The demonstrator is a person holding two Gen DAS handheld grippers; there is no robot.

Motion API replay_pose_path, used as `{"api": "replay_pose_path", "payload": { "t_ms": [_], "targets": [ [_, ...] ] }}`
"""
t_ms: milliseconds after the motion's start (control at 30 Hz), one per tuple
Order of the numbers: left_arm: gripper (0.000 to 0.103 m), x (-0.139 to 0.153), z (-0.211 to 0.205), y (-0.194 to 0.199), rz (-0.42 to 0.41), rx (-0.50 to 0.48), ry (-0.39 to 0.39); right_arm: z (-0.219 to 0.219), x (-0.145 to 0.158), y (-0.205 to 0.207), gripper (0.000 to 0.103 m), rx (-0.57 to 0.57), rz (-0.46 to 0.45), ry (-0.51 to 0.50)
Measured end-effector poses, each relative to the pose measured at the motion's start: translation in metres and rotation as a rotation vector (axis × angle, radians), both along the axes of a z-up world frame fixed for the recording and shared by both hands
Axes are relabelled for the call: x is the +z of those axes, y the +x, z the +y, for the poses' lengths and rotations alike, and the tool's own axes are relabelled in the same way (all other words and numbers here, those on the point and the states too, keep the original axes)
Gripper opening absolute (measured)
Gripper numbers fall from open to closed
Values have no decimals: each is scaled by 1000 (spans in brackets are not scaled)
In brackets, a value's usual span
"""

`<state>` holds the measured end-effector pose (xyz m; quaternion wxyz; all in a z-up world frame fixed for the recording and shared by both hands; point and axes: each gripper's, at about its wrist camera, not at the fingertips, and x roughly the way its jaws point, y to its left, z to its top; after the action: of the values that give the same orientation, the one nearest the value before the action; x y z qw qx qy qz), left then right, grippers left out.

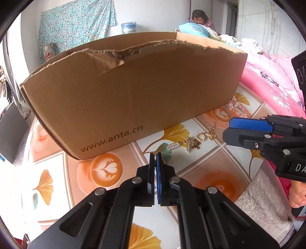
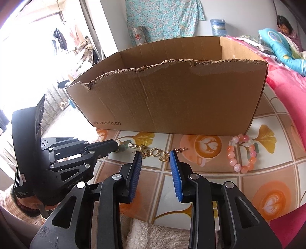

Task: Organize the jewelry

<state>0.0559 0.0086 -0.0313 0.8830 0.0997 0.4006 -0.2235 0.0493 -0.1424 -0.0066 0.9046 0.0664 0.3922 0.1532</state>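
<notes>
Small gold jewelry pieces (image 1: pixel 202 138) (image 2: pixel 162 154) lie in a row on the patterned tablecloth in front of an open cardboard box (image 1: pixel 133 95) (image 2: pixel 172 95). A silver clip (image 1: pixel 173 147) (image 2: pixel 132 145) lies at the row's left end. A pink and orange bead bracelet (image 1: pixel 239 110) (image 2: pixel 242 155) lies to the right, near the box corner. My left gripper (image 1: pixel 155 155) (image 2: pixel 116 144) is shut with nothing in it, its tips close to the silver clip. My right gripper (image 2: pixel 155 153) (image 1: pixel 227 129) is open, and the gold pieces lie on the cloth just past its fingertips.
The box's near wall has a torn top edge, and its inside is hidden. A fluffy white towel (image 2: pixel 153 235) lies at the table's near edge. Pink bedding (image 1: pixel 267 80) lies to the right. A person (image 1: pixel 200 18) sits far behind it.
</notes>
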Motion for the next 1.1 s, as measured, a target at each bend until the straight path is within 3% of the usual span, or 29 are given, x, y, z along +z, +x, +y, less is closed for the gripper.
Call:
{"api": "replay_pose_path", "payload": {
  "t_ms": [133,233,300,400,500,867,900,967,1000,1100],
  "targets": [
    [2,2,14,-2,50,79,-124,0,1,0,31,0,-4,6],
    [2,10,23,-9,-3,93,-173,-1,2,-1,32,1,-7,5],
    [4,12,21,-12,-35,80,-114,-3,2,-2,32,1,-8,6],
    [5,6,11,-12,-19,46,-8,-4,1,-2,32,-1,-9,15],
    [5,1,3,-13,-31,28,49,-4,0,-2,32,-1,-7,20],
    [6,2,-13,-17,-27,-39,30,-9,0,-3,33,-3,-4,28],
    [8,3,-13,-18,-40,-46,36,-9,-1,-3,33,-2,-3,29],
    [26,6,-12,-20,-62,-67,53,-10,-1,-3,33,2,-2,31],
    [30,7,-12,-21,-76,-78,68,-10,-2,-2,33,4,-2,32],
    [34,7,-12,-19,-99,-117,113,-11,-3,-1,33,5,-1,35]
  ]
}}
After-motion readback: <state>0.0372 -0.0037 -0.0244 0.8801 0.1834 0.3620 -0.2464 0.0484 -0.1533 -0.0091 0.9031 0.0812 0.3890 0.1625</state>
